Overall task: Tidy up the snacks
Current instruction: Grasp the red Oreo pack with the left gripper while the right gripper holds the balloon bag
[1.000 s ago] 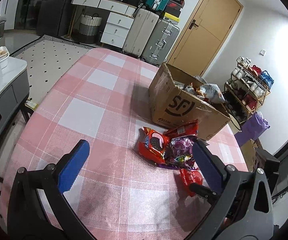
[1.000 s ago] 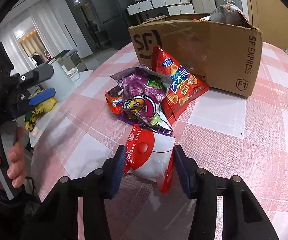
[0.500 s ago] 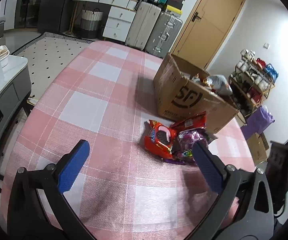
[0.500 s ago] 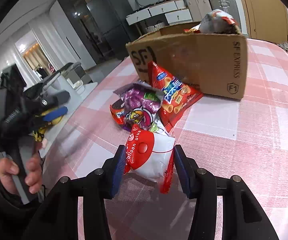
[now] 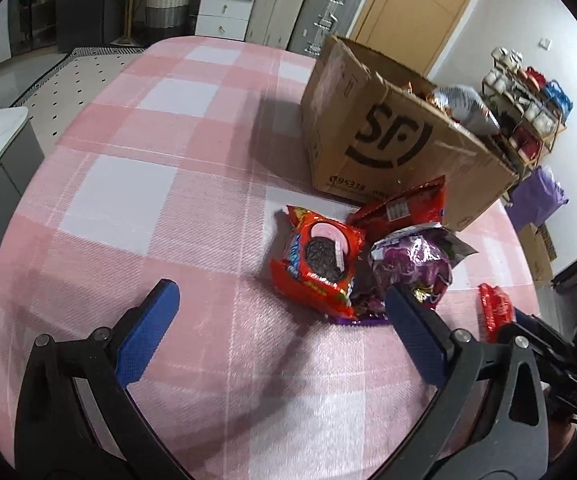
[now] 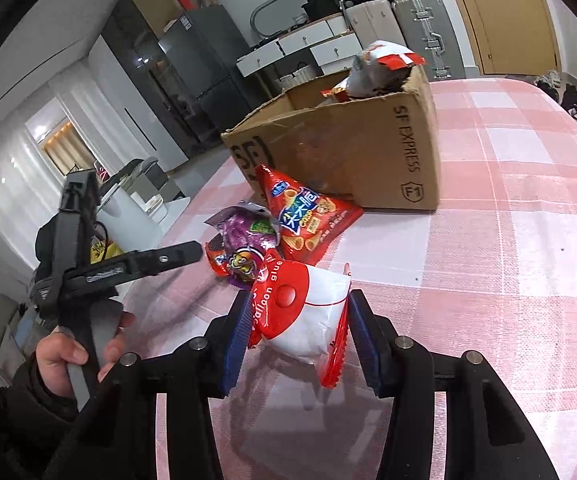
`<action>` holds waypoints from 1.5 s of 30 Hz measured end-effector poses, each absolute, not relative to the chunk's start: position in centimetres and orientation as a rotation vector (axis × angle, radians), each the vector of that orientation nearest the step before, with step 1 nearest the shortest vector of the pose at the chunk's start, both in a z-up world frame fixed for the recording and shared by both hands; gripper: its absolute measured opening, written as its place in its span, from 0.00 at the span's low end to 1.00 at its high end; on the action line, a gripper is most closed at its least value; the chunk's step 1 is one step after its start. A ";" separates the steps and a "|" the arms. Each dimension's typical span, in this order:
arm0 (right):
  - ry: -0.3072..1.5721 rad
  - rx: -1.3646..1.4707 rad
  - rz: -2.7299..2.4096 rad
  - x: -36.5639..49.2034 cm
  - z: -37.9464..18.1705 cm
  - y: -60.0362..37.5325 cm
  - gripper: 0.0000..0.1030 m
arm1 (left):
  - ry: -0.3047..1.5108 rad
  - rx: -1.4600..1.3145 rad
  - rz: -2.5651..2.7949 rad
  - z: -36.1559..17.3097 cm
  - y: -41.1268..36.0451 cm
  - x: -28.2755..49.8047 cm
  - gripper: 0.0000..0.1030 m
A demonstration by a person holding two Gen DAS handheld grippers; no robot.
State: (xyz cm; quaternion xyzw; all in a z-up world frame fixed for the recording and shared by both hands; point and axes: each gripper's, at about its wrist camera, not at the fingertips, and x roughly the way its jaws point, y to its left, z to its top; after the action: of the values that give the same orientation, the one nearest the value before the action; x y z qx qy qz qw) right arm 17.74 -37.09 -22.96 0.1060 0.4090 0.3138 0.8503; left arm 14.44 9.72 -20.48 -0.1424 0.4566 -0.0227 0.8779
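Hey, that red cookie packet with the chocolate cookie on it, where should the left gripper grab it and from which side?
Probably across the two long edges of the red cookie packet, near its middle, coming down from above. It lies flat, face up, on the tablecloth, its left edge free. Its right edge abuts the purple bag, so that finger needs to wedge between them. The left gripper is open wide enough.
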 end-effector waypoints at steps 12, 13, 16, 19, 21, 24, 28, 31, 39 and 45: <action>0.858 0.262 0.655 17.4 -23.0 -38.5 0.47 | 0.963 -0.250 -0.034 -21.3 9.5 17.9 1.00; 0.859 0.265 0.655 17.4 -23.0 -38.6 0.47 | 0.962 -0.246 -0.041 -21.3 9.5 18.1 1.00; 0.859 0.269 0.655 17.3 -22.8 -38.8 0.47 | 0.961 -0.232 -0.052 -21.4 9.4 18.3 1.00; 0.861 0.274 0.656 17.2 -22.8 -38.8 0.47 | 0.996 -0.204 -0.037 -22.0 9.5 19.0 0.97; 0.862 0.277 0.656 17.2 -22.7 -38.9 0.47 | 1.000 -0.202 -0.039 -22.4 9.6 19.2 0.96; 0.863 0.283 0.656 17.2 -22.7 -39.0 0.47 | 0.998 -0.190 -0.044 -22.5 9.5 19.5 0.94; 0.865 0.284 0.656 17.3 -22.8 -38.9 0.47 | 0.992 -0.175 -0.059 -22.6 9.3 19.7 0.77; 0.866 0.284 0.656 17.3 -22.8 -38.9 0.47 | 0.975 -0.150 -0.052 -22.5 8.9 19.3 0.57; 0.867 0.292 0.660 17.2 -22.8 -38.8 0.47 | 0.976 -0.141 -0.030 -22.1 9.5 18.2 0.40; 0.856 0.288 0.670 16.7 -22.2 -38.5 0.47 | 0.931 -0.145 -0.031 -20.4 9.9 16.2 0.40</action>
State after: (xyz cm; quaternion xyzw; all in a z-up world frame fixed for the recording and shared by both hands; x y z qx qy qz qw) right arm 16.68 -38.48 -22.23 0.1367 0.4059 0.3174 0.8460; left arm 16.17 9.85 -20.44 -0.0699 0.4484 -0.0150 0.8910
